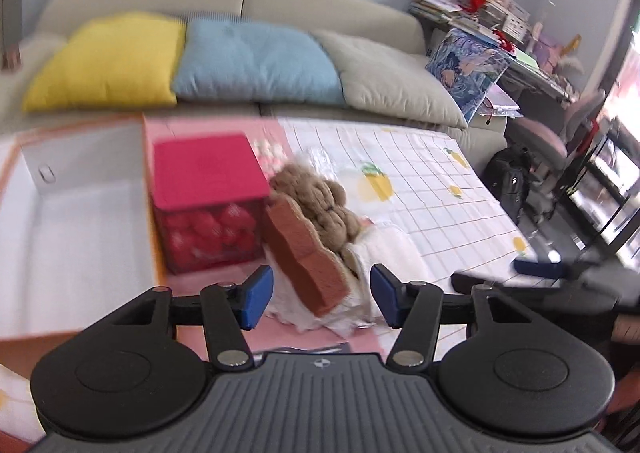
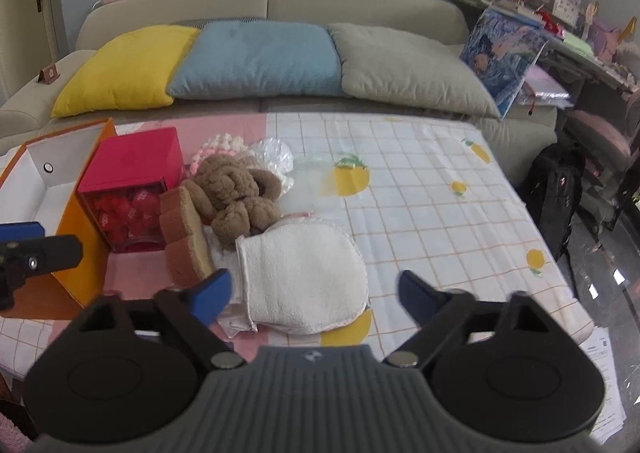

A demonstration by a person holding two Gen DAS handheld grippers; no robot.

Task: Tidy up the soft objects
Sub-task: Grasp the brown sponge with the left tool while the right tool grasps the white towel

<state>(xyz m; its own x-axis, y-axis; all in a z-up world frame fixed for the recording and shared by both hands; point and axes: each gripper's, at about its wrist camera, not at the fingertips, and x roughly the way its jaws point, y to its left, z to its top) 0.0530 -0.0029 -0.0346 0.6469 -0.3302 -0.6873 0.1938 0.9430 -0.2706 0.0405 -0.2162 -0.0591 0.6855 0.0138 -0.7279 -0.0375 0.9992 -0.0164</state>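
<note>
A pile of soft things lies on the cloth-covered table: a brown sponge (image 1: 306, 257) (image 2: 184, 233) on edge, a knotted brown plush (image 1: 324, 209) (image 2: 236, 193), a white terry mitt (image 2: 300, 277) (image 1: 384, 265) and a pink-white crochet piece (image 2: 218, 147). My left gripper (image 1: 322, 295) is open and empty, its jaws either side of the sponge's near end. My right gripper (image 2: 316, 295) is open and empty, just in front of the mitt. The left gripper's finger also shows in the right wrist view (image 2: 36, 249).
An open orange box with a white inside (image 1: 76, 213) (image 2: 76, 209) stands at left, beside a red box of strawberries (image 1: 208, 205) (image 2: 132, 189). Crumpled clear plastic (image 2: 276, 153) lies behind the plush. A sofa with yellow, blue and grey cushions (image 2: 260, 61) runs behind the table.
</note>
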